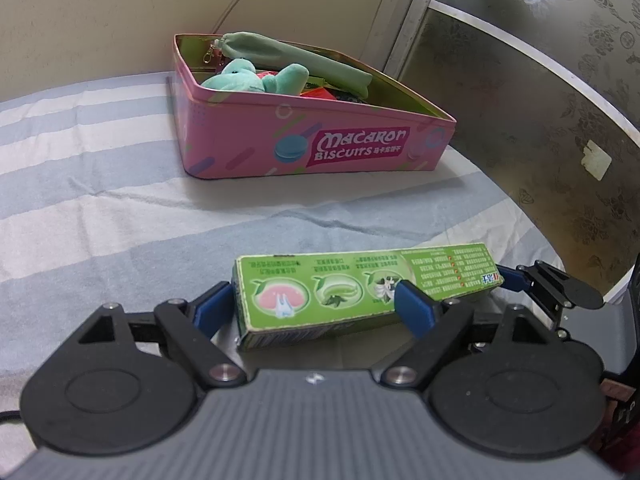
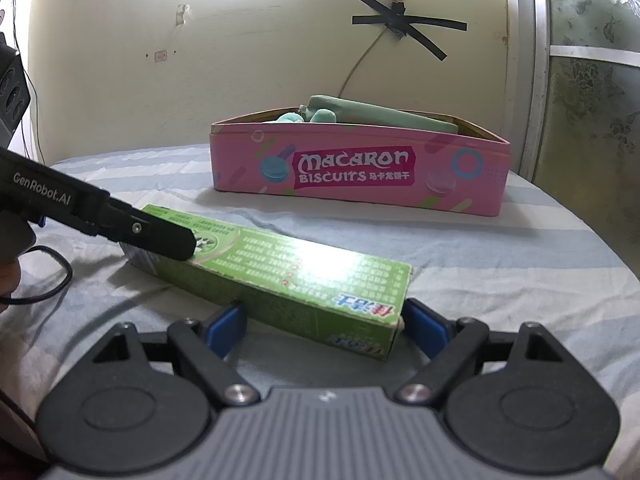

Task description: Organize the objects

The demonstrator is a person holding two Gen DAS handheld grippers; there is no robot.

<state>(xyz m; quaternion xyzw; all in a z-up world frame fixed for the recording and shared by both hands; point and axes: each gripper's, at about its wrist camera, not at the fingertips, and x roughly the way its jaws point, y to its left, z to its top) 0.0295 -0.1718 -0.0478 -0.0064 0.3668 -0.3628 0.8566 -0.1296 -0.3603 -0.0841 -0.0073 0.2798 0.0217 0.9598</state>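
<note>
The long green cardboard toothpaste box (image 2: 280, 276) lies flat on the blue-and-white striped bed sheet (image 1: 80, 200), near the bed's front edge, with a claw at each end. The left claw (image 1: 316, 306) straddles one end, its blue pads (image 1: 414, 308) touching or nearly touching the box; whether it truly grips I cannot tell. The right claw (image 2: 324, 326) brackets the other end, spread about as wide as the box, and its hold is equally unclear.

The likely trouble: two claws pulling unevenly could twist or buckle the thin cardboard, or one end could slip free.

The pink metal biscuit tin (image 2: 360, 172) stands toward the bed's far edge by the wall, well apart. It already holds a teal plush toy (image 1: 256, 78) and a green fabric pouch (image 1: 304, 60), so room inside looks tight. The sheet between is bare; the right edge drops off close beside the tin.
</note>
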